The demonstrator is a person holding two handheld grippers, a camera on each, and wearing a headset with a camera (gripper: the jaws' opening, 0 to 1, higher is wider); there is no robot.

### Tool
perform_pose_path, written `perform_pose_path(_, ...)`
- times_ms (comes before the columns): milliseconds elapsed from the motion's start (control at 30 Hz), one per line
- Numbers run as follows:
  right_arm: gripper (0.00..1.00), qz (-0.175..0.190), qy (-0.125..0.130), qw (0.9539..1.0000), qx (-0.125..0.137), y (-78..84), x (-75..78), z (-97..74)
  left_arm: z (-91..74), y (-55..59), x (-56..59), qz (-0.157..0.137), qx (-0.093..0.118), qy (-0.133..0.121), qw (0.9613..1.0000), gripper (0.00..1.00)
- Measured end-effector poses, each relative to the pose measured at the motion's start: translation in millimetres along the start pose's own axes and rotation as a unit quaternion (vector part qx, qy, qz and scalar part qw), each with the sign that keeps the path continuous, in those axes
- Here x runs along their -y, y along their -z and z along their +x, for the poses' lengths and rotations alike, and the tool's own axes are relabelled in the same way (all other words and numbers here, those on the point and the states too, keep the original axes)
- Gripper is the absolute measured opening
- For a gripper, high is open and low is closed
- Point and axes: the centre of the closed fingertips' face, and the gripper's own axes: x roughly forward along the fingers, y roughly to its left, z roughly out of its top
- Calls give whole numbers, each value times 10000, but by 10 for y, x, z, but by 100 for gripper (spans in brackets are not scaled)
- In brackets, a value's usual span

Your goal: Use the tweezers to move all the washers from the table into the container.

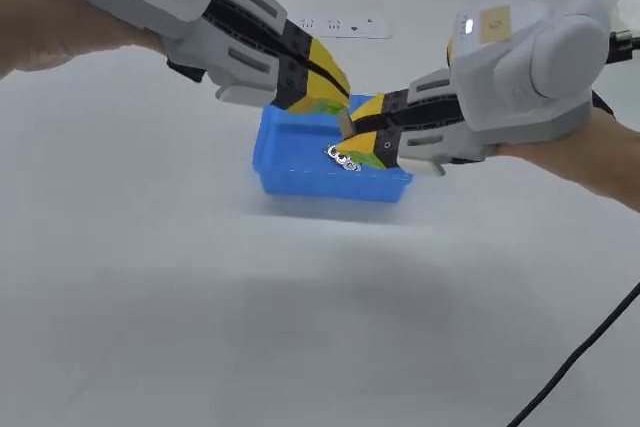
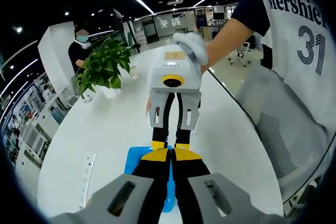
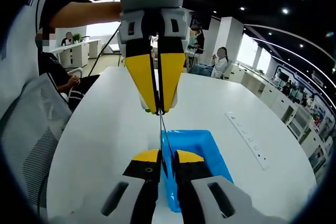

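At the left, the left tool [image 1: 338,97] slanted in toward the middle with its jaws clenched. In the right gripper view the thin tweezers [image 3: 161,129] ran out from between its yellow tips. They hung over the blue container [image 1: 285,175], which sat mid-way across the white desk [image 1: 180,297]. A small cluster of washers [image 1: 343,158] lay inside the container toward its right end, just under the meeting tips. From the right, the right tool [image 1: 352,139] faced the left one tip to tip. Its jaws were also pressed onto the tweezers' arms, so the two seemed to share the grip. Whether a washer sat in the tweezers' tips was too small to tell. I judged the step in hand to be the drop-off over the container. The next move would call for easing the squeeze on the arms so that anything held falls inside the walls. After that, the tweezers would need lifting clear without catching the rim, and the desk checking for more washers. A power strip [image 1: 340,25] lay far beyond the container, well apart. A black cable [image 1: 580,357] crossed the near right corner of the desk, also well apart, and neither stood in the way. The real hindrance was the two tools crowding each other above a small container, which covered the tweezers' tips in the head view.
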Motion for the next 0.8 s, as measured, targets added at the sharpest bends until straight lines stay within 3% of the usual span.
perform_pose_path(133,11,-32,-72,9999,-98,38,-211,-74,14,-20,186,-114,121,-7,9999,5)
perform_pose_path(333,10,20,-186,9995,-243,125,-488,-114,5,99,458,-359,128,-30,9993,5)
perform_pose_path(567,9,83,-310,9987,-390,163,-683,-89,-24,238,635,-613,116,-157,9979,5)
perform_pose_path(667,9,-14,-370,9976,-589,218,-756,-68,-1,331,701,-740,110,-202,9970,5)
perform_pose_path(733,9,-100,-378,9966,-721,266,-772,-51,31,401,731,-814,52,-207,9965,5)
perform_pose_path(800,8,-117,-382,9954,-865,321,-786,-18,72,573,776,-773,-287,-208,9964,5)
